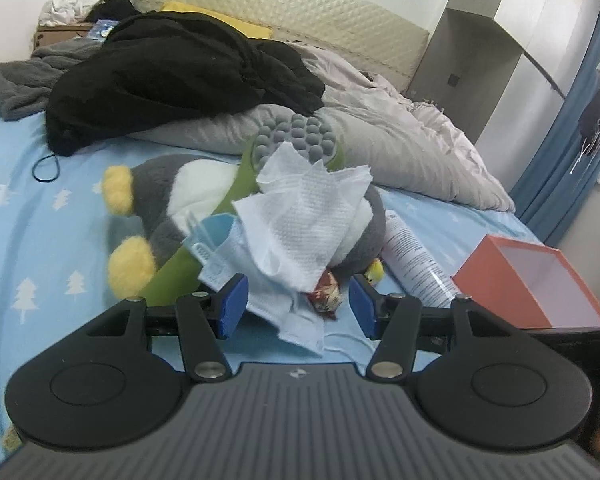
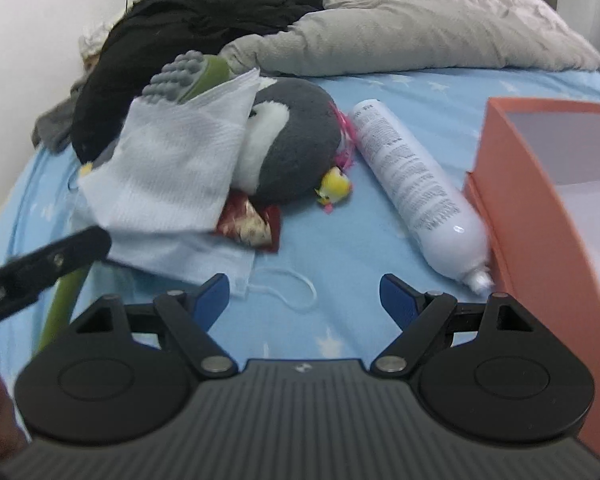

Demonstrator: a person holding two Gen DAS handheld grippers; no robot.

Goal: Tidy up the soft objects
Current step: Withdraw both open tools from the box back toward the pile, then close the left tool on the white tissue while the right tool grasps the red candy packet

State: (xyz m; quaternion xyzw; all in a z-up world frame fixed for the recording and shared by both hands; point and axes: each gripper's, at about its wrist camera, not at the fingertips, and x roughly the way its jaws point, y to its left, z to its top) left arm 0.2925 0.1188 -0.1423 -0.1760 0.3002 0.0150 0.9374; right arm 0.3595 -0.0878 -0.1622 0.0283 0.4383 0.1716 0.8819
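Observation:
A grey and white penguin plush [image 1: 168, 188] [image 2: 296, 140] lies on the blue bed sheet [image 1: 40, 208]. A white paper towel [image 1: 300, 216] [image 2: 176, 168] and a blue face mask [image 1: 276, 312] [image 2: 220, 260] lie over it, with a green massage stick [image 1: 300, 140] [image 2: 188, 72] across it. A small red packet [image 1: 326, 296] [image 2: 252, 224] lies by the plush. My left gripper [image 1: 298, 306] is open just in front of the mask and packet. My right gripper [image 2: 304, 300] is open and empty over the sheet near the mask's ear loop [image 2: 296, 288].
A white bottle [image 2: 416, 192] [image 1: 416, 264] lies beside an open orange box [image 2: 540, 184] [image 1: 536, 276] at the right. Black clothes [image 1: 172, 72], a grey blanket [image 1: 12, 80] and a pale duvet [image 1: 400, 140] are heaped toward the headboard. A wardrobe [image 1: 500, 40] stands at the right.

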